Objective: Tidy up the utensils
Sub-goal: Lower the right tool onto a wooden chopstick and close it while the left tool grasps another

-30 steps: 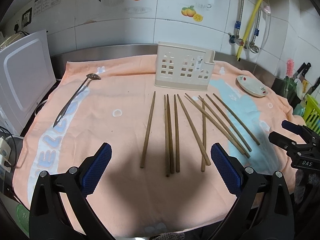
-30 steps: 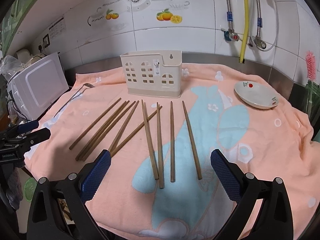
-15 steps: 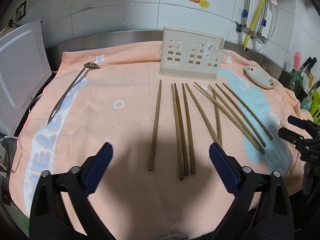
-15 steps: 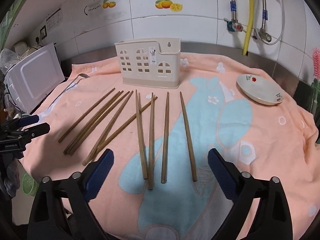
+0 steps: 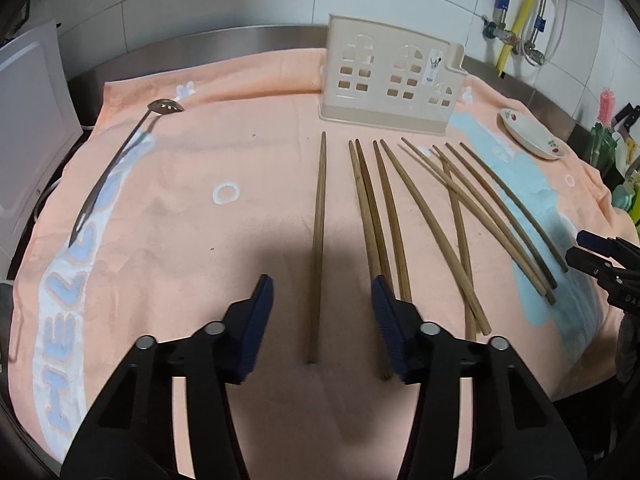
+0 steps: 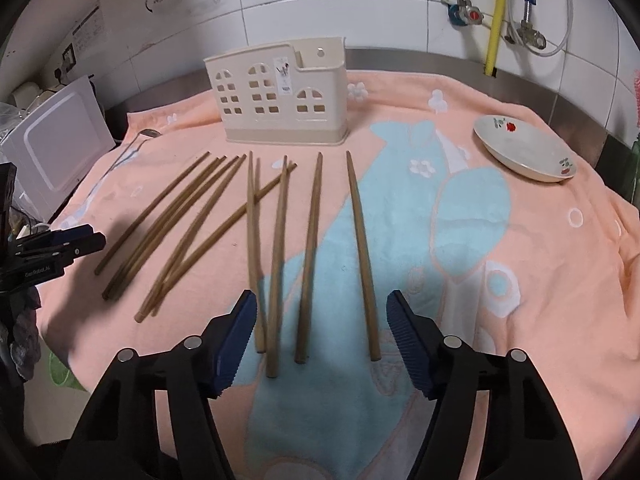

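Left tool [image 5: 322, 320] hangs low over the peach towel [image 5: 180, 208] on the tabletop, its jaws partly open and just now closing in. 1 lone chopstick [image 5: 318, 240] runs up between the blue pads [image 5: 258, 320], which stand clear of it on both sides, so nothing is gripped. Its right pad sits over the near ends of the neighbouring 3 chopsticks [image 5: 380, 232].

Right tool [image 6: 320, 336] is likewise partly open, jaws also just closing, with the near ends of 4 chopsticks [image 6: 312, 248] lying between the pads; none is pinched. To their left a looser, crossing bunch of chopsticks [image 6: 176, 232] fans out toward the left tool, seen at the picture's edge.

Beyond the chopsticks the cream utensil holder [image 6: 280, 100], with window-shaped cutouts, stands upright on the towel near the tiled wall. A slotted metal spoon [image 5: 120, 160] lies well to the left on the towel, and a small white dish [image 6: 524, 152] with a red flower sits off to the right. A white appliance [image 6: 56, 140] stands past the towel's left edge.
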`<state>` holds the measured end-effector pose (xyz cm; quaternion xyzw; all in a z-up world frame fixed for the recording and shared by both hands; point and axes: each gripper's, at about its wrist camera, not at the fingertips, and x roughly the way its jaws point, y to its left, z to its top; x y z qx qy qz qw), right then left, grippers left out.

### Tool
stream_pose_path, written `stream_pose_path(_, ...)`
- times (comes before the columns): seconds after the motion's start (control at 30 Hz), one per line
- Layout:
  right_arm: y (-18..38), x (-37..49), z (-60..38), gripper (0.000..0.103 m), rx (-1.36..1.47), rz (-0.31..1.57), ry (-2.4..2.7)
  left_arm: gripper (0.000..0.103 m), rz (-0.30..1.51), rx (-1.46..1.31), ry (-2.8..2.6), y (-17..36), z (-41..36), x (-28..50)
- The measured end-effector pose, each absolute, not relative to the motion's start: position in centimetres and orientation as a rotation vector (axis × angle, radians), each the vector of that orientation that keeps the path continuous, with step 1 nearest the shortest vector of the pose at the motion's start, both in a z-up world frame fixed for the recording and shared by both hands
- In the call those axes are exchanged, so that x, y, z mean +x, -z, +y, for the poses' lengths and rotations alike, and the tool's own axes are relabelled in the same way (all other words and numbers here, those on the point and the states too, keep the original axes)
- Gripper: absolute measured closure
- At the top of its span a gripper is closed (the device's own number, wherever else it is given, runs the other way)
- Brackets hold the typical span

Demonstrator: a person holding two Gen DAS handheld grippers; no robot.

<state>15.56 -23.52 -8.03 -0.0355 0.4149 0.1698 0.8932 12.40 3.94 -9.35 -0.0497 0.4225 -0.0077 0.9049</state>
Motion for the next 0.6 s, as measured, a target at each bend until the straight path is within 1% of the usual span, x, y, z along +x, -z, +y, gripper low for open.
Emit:
stream_pose_path(0.03, 8.2, 15.8, -23.7, 0.045, -0.072, 0.87, -0.351, 0.061, 0.876, -0.105, 0.018, 9.4, 3.9, 12.5)
stream_pose_path(0.07, 8.5, 16.0, -23.9, 0.045, -0.067, 0.879, -0.348, 0.065, 0.88, -0.107, 0.023, 9.5, 4.0, 12.7)
stream_pose_path(0.13, 8.9, 16.3, -24.1, 0.051, -0.065, 0.889, -0.343, 0.068, 0.886, -0.108, 0.027, 9.7, 4.1, 13.0)
stream_pose_path(0.2, 9.2, 16.7, -24.3, 0.055, -0.052, 0.901, -0.342, 0.073, 0.891, -0.112, 0.031, 9.8, 4.1, 13.2)
stream_pose_path(0.23, 9.4, 16.9, -24.4, 0.055, -0.047, 0.904, -0.341, 0.076, 0.894, -0.115, 0.035, 9.9, 4.2, 13.3)
stream_pose_path(0.3, 9.5, 17.2, -24.4, 0.058, -0.045, 0.906, -0.338, 0.077, 0.899, -0.119, 0.04, 10.1, 4.2, 13.5)
stream_pose_path(0.37, 9.7, 17.5, -24.5, 0.06, -0.037, 0.91, -0.341, 0.083, 0.902, -0.123, 0.046, 10.2, 4.2, 13.6)
stream_pose_path(0.47, 10.0, 17.8, -24.4, 0.062, -0.038, 0.92, -0.336, 0.083, 0.904, -0.13, 0.059, 10.4, 4.3, 13.8)
stream_pose_path(0.6, 10.4, 18.2, -24.4, 0.069, -0.036, 0.927, -0.332, 0.083, 0.906, -0.137, 0.071, 10.6, 4.3, 13.9)
